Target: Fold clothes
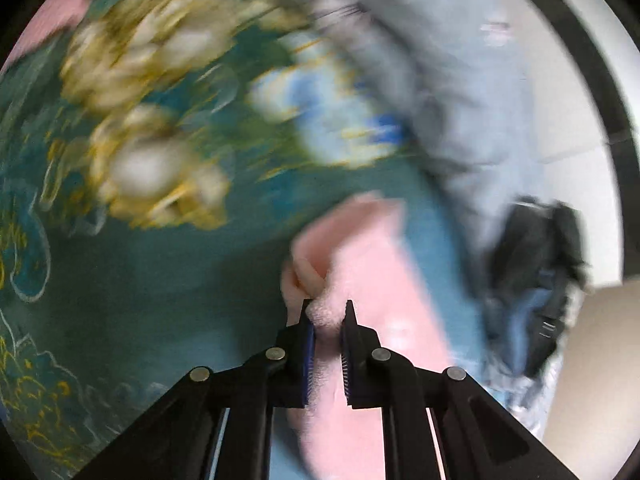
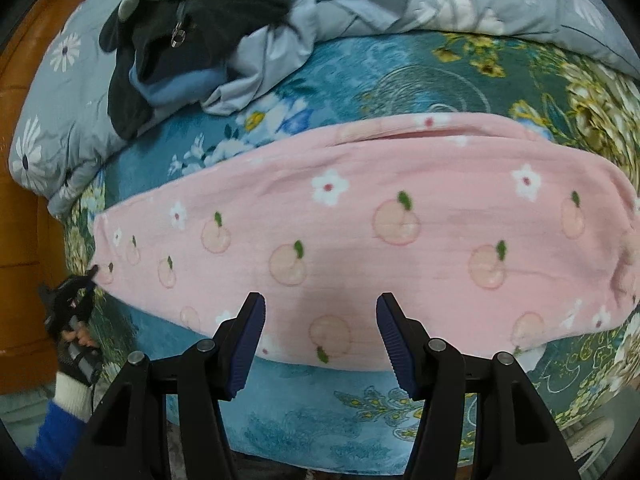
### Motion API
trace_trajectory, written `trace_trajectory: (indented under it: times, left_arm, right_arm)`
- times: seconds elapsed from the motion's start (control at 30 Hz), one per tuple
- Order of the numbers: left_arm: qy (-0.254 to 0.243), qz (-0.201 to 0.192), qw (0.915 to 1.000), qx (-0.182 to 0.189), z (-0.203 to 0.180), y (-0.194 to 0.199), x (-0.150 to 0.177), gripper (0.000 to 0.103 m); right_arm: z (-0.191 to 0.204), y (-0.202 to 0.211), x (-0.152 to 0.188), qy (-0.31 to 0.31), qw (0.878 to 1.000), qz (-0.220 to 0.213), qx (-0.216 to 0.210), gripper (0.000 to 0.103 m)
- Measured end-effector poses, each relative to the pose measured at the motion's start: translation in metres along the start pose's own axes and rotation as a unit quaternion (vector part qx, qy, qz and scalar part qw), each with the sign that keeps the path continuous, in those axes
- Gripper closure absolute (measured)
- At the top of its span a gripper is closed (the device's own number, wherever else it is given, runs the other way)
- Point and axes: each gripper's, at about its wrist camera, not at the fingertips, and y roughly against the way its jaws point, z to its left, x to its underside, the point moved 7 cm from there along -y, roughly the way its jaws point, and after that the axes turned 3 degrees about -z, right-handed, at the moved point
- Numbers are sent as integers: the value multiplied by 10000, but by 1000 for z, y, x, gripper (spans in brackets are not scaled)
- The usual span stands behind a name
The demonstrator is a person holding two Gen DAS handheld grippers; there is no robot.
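Pink fleece garment (image 2: pixel 360 232) lies flat across the teal floral blanket (image 2: pixel 352 68), filling the right view's centre under the right gripper (image 2: pixel 320 312), whose jaws stand apart and empty. Only the blurred left view shows the left gripper (image 1: pixel 328 312) clamped on pink fleece at six o'clock.

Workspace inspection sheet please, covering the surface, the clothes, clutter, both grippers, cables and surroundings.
Surface: bed with a teal floral blanket.
Job's things: pink garment lying flat across the blanket, peach print.
Clutter: dark clothes heaped on a grey quilt at the far side.
Grippers: left gripper shut on the pink garment's end; right gripper open above the garment, holding nothing.
Cables: nothing seen.
Surroundings: orange wooden panel beside the bed.
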Motion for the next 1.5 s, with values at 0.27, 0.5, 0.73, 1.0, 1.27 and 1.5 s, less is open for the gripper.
trace_trajectory:
  times: [0.27, 0.5, 0.73, 1.0, 1.27, 1.5]
  left_arm:
    - [-2610, 409, 9511, 1599, -227, 63, 112, 91]
    - [-3258, 1887, 9068, 1898, -313, 29, 293, 91]
    - [-3571, 2906, 8826, 952, -307, -23, 433, 90]
    - [-3544, 3246, 8766, 271, -267, -5, 467, 64]
    - [-3562, 2221, 9042, -786, -229, 18, 386, 47]
    - [-2558, 1713, 9346, -1782, -172, 2, 315, 47]
  right_arm:
    - [-44, 11, 8, -589, 9974, -213, -352, 44]
    - [-99, 20, 17, -964, 9930, -315, -599, 44]
    - [-150, 20, 22, -1329, 9863, -388, -893, 44]
    - [-148, 2, 17, -1157, 9826, -299, -1425, 44]
    - [-126, -39, 10, -1050, 9764, 11, -1888, 44]
    - [-107, -63, -7, -1059, 9710, 166, -2139, 44]
